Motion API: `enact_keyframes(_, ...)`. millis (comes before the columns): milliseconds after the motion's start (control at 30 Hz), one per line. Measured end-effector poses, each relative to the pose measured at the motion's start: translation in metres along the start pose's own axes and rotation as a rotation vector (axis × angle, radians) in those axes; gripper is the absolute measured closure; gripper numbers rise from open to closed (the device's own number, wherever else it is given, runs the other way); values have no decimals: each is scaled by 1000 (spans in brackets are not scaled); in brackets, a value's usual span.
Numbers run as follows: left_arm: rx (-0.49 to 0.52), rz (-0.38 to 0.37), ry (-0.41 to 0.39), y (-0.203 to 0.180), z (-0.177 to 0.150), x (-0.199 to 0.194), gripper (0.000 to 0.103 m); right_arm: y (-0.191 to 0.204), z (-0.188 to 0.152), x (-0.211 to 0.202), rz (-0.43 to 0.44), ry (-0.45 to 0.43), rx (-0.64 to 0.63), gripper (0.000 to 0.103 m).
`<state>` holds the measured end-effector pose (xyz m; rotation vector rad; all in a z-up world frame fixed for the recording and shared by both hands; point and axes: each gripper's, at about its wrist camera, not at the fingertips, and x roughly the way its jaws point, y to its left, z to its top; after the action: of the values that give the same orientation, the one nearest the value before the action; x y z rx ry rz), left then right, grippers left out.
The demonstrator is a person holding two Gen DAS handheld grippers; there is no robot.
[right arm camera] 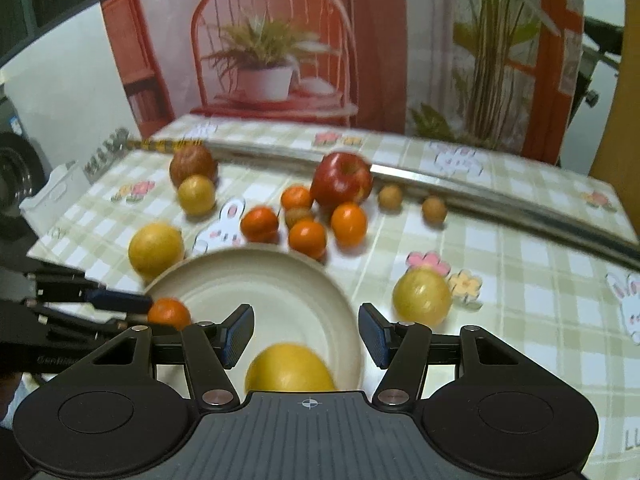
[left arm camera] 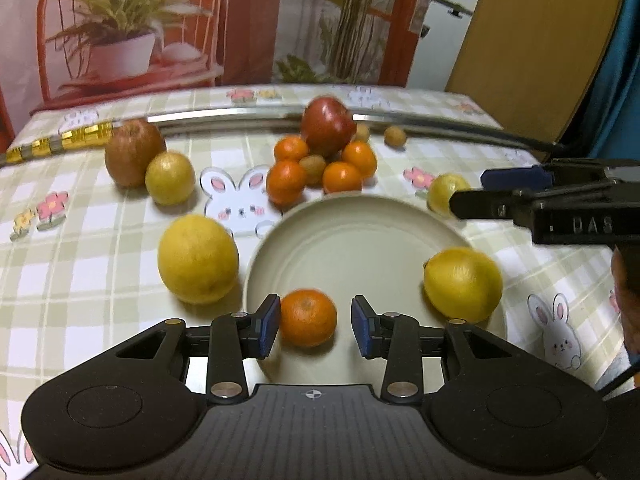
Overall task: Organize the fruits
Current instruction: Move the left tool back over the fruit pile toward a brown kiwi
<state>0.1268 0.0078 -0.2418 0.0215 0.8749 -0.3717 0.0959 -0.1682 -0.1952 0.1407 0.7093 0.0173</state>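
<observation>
A cream plate (left arm camera: 360, 240) lies on the checked tablecloth. A tangerine (left arm camera: 307, 322) rests on its near part between the fingers of my left gripper (left arm camera: 315, 326), which stands open: the left pad is at the fruit's side and a gap shows at the right pad. A lemon (right arm camera: 290, 368) sits at the plate's (right arm camera: 280, 280) near rim, low between the spread fingers of my open right gripper (right arm camera: 306, 336), untouched. That lemon (left arm camera: 462, 284) also shows in the left wrist view, with the right gripper's fingers (left arm camera: 500, 208) above it.
Loose fruit lies around the plate: a big lemon (left arm camera: 198, 258), a brownish apple (left arm camera: 134, 152), a yellow fruit (left arm camera: 170, 178), a red apple (left arm camera: 328, 124) over several tangerines (left arm camera: 286, 182), another yellow fruit (right arm camera: 422, 298), small brown fruits (right arm camera: 434, 209). A metal bar (left arm camera: 240, 114) crosses the back.
</observation>
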Motion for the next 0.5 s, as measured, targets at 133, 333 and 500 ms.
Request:
enact_keyframes(133, -76, -14, -44, 12, 10, -11, 62, -9, 12, -12, -34, -67, -6, 49)
enact_keyframes(333, -118, 40, -89, 31, 26, -25, 62, -28, 32, -28, -84, -149, -7, 49)
enact_keyframes(500, -117, 105, -120, 46, 40, -36, 62, -42, 43, -33, -118, -184, 6, 49)
